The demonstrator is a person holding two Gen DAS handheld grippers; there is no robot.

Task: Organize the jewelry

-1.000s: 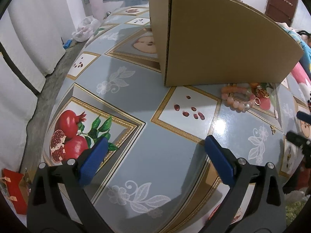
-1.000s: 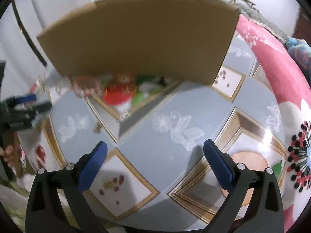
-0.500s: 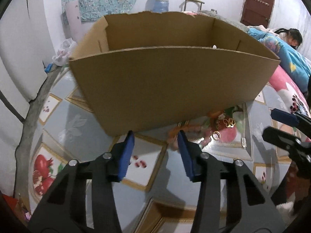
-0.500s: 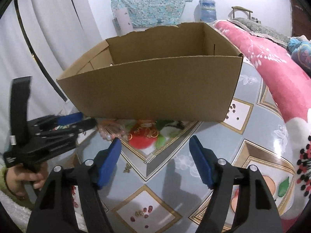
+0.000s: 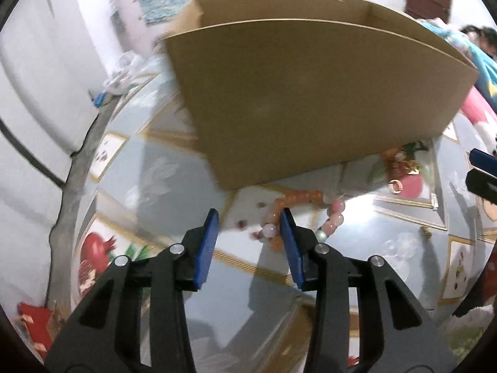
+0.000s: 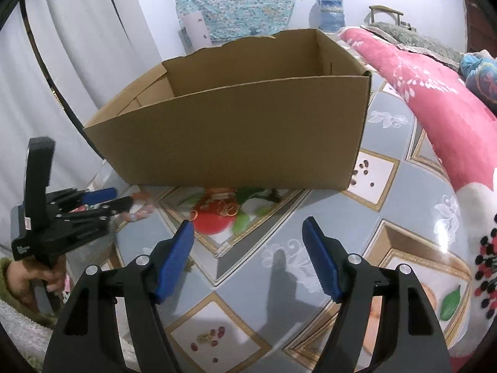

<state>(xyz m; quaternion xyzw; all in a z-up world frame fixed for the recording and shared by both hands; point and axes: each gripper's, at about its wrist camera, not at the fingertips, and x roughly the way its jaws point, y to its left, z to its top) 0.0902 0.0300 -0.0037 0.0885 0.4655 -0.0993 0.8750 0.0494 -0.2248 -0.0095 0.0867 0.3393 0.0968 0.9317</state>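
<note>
In front of the left wrist camera, the left gripper (image 5: 248,217) hangs over the patterned tablecloth (image 5: 149,186), its jaws having just been closing to a half-open gap with nothing pinched between them; the nearest beads of the orange bead bracelet (image 5: 298,198) show just inside the right blue pad, and the pink bead bracelet (image 5: 335,217) curls just beside it, so both lie loose on the cloth. Further right, a gold ring (image 5: 395,185) and a small gold tangle (image 5: 410,168) rest near the foot of the cardboard box (image 5: 310,108), which stands open-topped just behind all of it. From the right wrist camera, the right gripper (image 6: 248,239) has likewise narrowed a little but stays unclenched and empty, poised above a bare stretch of cloth, with the gold pieces (image 6: 225,208) lying on a red fruit print ahead of it, just before the box wall. What shows of the box's inside looks bare, though its floor is hidden. As I judge it, the sorting has barely started: every visible piece is outside the box, and the first pick, likely a bracelet by the left tool, is not yet made.
</note>
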